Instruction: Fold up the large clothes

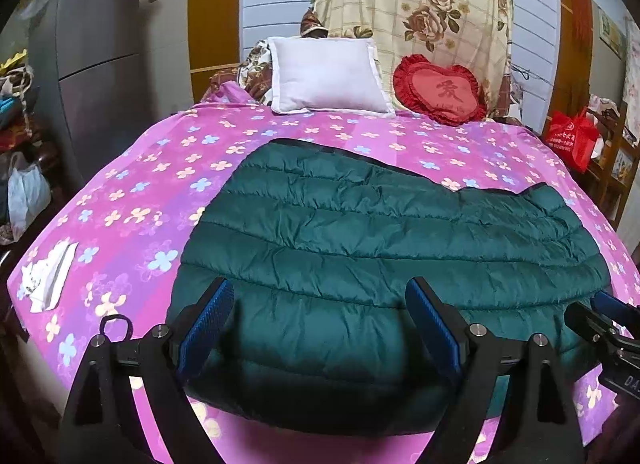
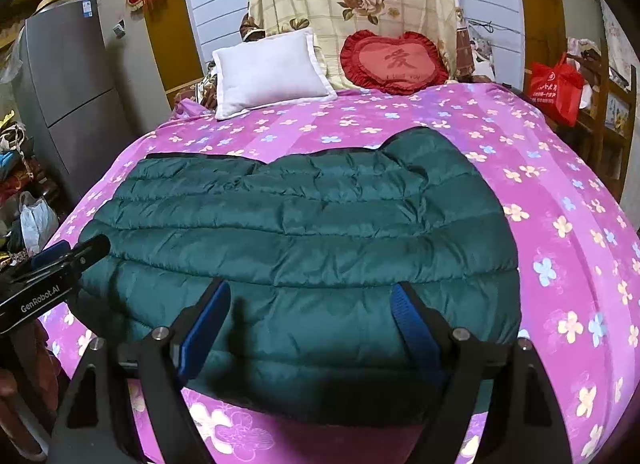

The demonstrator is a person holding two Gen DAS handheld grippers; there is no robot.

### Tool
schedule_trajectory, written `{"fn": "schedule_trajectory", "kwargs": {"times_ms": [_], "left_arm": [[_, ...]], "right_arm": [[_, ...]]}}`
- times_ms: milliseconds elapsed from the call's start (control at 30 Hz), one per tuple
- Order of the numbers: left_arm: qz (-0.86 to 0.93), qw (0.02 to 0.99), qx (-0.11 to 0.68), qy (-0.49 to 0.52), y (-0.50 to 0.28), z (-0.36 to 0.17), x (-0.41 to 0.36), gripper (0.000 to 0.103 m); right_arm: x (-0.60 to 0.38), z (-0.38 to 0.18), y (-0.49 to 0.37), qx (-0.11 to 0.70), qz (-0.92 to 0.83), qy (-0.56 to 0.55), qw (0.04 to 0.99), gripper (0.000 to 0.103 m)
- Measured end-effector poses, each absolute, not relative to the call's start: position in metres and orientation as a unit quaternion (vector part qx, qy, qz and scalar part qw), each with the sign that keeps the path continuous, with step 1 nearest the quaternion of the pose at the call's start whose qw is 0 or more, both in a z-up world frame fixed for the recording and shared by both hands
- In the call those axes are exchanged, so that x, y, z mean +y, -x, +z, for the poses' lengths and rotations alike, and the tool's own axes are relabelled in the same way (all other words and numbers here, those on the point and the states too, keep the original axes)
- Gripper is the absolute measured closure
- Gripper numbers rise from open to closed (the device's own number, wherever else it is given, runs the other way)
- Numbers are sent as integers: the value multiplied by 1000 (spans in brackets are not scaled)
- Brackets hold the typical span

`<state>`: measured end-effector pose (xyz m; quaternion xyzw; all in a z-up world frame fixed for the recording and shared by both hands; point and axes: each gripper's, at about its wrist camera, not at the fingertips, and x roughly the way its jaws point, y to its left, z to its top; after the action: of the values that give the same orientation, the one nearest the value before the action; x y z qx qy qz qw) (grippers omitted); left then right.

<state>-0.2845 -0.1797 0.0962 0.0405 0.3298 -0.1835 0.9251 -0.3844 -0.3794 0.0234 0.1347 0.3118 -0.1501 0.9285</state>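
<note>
A dark green quilted down jacket [image 1: 384, 240] lies spread flat on the near half of the bed, on a pink flowered sheet [image 1: 132, 184]. The left gripper [image 1: 320, 304] and the right gripper [image 2: 310, 304] hover over its near hem, jaws wide apart, nothing between them. Beyond it, against the headboard, a white pillow [image 1: 326, 74] sits beside a red heart-shaped cushion [image 1: 440, 90]. A white tissue pack [image 1: 48, 276] lies on the sheet, well left of the jacket. A grey fridge [image 1: 96, 60] stands left; a red bag [image 1: 572, 136] right.

jacket [image 1: 380, 240] near hem behind fingers, fridge [image 1: 96, 44] cropped
</note>
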Motion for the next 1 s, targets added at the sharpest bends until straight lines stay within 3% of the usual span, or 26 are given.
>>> {"fn": "schedule_trajectory", "kwargs": {"times_ms": [1000], "left_arm": [[-160, 940, 295, -52, 290, 100, -176, 32]], "right_arm": [[-368, 22, 376, 316, -148, -114, 930, 17]]}}
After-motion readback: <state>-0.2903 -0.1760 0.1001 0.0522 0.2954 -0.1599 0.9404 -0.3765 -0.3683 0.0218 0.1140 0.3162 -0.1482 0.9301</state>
